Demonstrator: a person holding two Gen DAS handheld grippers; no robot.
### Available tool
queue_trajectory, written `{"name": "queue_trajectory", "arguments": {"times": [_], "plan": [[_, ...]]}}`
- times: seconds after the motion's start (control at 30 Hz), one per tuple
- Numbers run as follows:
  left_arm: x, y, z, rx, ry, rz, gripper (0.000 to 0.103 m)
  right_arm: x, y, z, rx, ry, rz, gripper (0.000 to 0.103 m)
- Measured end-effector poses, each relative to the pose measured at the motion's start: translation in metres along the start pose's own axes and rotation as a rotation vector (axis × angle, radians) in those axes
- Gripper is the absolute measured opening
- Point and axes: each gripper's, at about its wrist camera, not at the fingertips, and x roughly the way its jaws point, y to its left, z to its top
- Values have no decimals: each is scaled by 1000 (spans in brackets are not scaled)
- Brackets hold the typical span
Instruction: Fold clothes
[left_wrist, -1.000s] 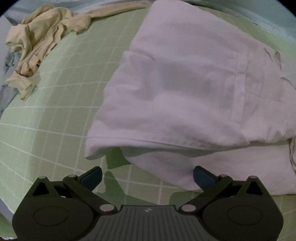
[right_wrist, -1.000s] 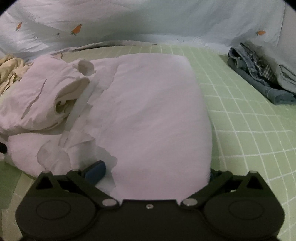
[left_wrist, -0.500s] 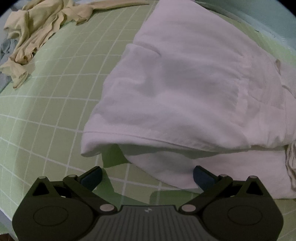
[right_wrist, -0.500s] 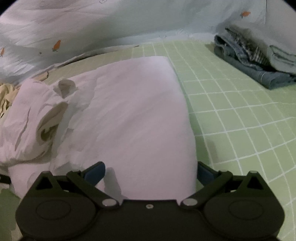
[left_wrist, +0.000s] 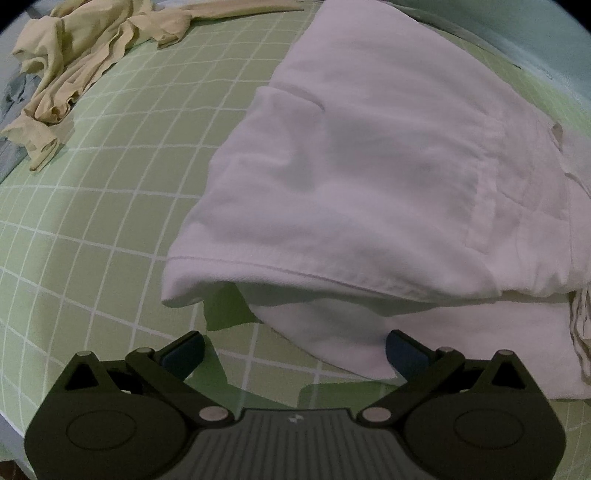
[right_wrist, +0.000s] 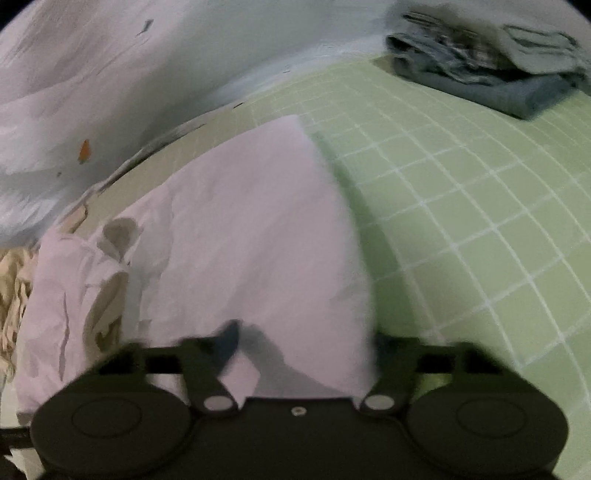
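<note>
The white garment (left_wrist: 369, 166) lay part-folded on the green checked bed (left_wrist: 110, 221). The left gripper (left_wrist: 291, 347) stood open at its hem. The right gripper (right_wrist: 303, 350) had just been closing over the near edge; whether the pads pressed was blurred. Advised: seize every layer before lifting.

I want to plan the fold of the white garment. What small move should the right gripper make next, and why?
Probably finish closing the right gripper on the near edge of the white garment, then lift. Its jaws have just been closing with that edge between them, though blur hides whether they press it yet. The left gripper waits open.
</note>
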Motion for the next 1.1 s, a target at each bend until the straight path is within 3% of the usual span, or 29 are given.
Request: {"name": "queue_trajectory", "arguments": {"times": [0.07, 0.23, 0.4, 0.53, 0.67, 0.9, 1.1], "plan": [[0, 0, -1, -15, -2, 6, 103, -5, -13, 0, 82, -1, 60, 27], [1, -5, -4, -68, 2, 38, 103, -20, -29, 0, 194, -50, 202, 14], [-3, -28, -10, 23, 8, 56, 103, -36, -51, 9, 302, -111, 253, 12], [-15, -71, -26, 159, -3, -25, 103, -45, -68, 23, 268, -130, 246, 12], [-35, -87, -32, 222, -47, -109, 103, -53, -82, 33, 248, -147, 209, 12], [-56, -52, -13, 152, -108, 1, 103, -65, -70, 47, 267, -198, 240, 12], [-59, -6, 4, 70, -114, 25, 103, -88, -17, 60, 257, -284, 331, 11]]}}
